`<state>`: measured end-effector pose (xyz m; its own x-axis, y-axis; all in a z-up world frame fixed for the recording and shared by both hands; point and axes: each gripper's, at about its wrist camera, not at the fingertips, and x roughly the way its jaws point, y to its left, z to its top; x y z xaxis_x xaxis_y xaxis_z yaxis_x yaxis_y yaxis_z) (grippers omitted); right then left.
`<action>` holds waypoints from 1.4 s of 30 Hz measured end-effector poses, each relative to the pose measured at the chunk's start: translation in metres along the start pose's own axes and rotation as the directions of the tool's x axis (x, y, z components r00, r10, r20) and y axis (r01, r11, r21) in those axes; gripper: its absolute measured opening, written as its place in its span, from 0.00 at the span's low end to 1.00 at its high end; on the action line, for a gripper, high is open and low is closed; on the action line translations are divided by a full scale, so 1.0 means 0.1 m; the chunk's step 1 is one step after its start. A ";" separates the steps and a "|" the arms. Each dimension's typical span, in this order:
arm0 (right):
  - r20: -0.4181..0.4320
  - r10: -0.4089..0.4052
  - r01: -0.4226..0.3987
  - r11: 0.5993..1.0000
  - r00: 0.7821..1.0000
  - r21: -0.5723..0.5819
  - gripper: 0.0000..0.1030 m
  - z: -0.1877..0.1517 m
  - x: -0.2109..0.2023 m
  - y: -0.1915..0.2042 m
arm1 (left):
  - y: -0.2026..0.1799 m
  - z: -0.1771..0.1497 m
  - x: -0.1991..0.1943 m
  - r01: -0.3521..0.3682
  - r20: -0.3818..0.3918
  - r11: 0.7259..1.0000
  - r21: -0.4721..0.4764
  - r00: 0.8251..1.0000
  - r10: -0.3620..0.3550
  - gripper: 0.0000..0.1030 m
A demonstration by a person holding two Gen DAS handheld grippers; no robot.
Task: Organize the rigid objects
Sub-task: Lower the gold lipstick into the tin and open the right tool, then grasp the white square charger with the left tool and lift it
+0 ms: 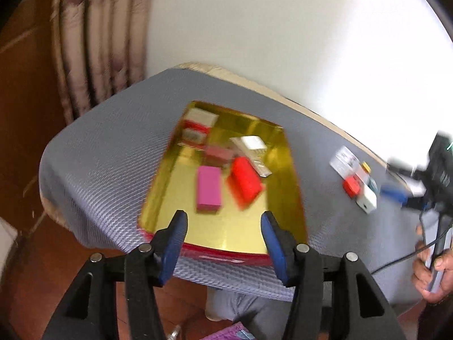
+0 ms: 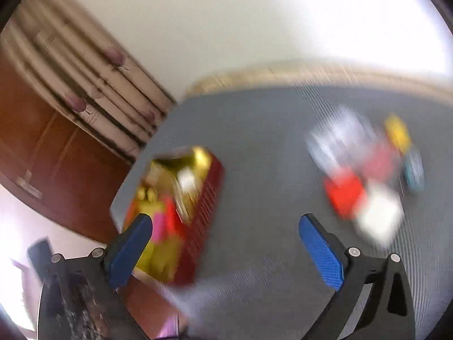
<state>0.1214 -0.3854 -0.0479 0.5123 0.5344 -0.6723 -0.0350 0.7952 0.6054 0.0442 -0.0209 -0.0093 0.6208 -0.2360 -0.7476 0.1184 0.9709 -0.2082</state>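
A gold-lined tray with a red outer wall [image 1: 291, 175] lies on the grey mat. Inside it are a pink box [image 1: 209, 188], a red box [image 1: 245, 182], a white box [image 1: 250, 148] and a red-and-white box [image 1: 198, 123]. My left gripper [image 1: 223, 219] is open and empty above the tray's near edge. To the right on the mat lies a cluster of loose items: a small red box [image 1: 352, 185], a white block [image 1: 367, 199], a clear packet [image 1: 344, 159]. My right gripper [image 2: 225, 225] is open and empty over the mat between the tray [image 2: 203, 212] and the blurred cluster [image 2: 365, 187].
The grey mat [image 1: 113, 153] covers a small table with edges close on the left and front. A curtain [image 1: 93, 42] and wooden panel stand at the left, a white wall behind. The right gripper and the hand holding it [image 1: 433, 266] show at the right edge.
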 end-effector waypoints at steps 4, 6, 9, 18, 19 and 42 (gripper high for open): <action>0.018 -0.171 0.167 0.973 0.985 0.159 1.00 -0.40 -0.46 -0.98 | -0.48 -0.08 0.02 0.035 -0.021 0.985 0.169 0.999 -0.032 0.54; 0.051 -0.306 0.292 0.938 0.951 0.184 1.00 -0.49 -0.75 -1.31 | -0.77 -0.11 0.03 0.059 -0.031 0.966 0.250 0.998 -0.053 0.53; 0.059 -0.519 0.501 0.846 0.853 0.184 1.00 -0.51 -1.03 -1.66 | -1.34 -0.08 0.14 0.167 -0.084 0.916 0.364 0.986 -0.146 0.53; 0.064 -0.692 0.676 0.718 0.719 0.167 0.99 -0.45 -0.90 -2.21 | -2.64 0.24 0.90 0.352 -0.267 0.834 0.426 0.929 -0.255 0.53; 0.069 -0.693 0.674 0.716 0.718 0.183 0.99 -0.48 -0.89 -2.27 | -2.74 0.29 1.01 0.353 -0.276 0.826 0.439 0.928 -0.250 0.53; 0.169 -0.610 0.572 0.789 0.775 0.225 1.00 -0.58 -1.24 -2.53 | -3.40 0.15 2.01 0.301 -0.368 0.723 0.622 0.927 -0.069 0.49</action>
<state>0.0172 -0.6362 -0.1423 0.5628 -0.1192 -0.8179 0.4582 0.8686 0.1887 0.1402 -0.3981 -0.0797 0.2827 -0.3010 -0.9108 0.7546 0.6560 0.0174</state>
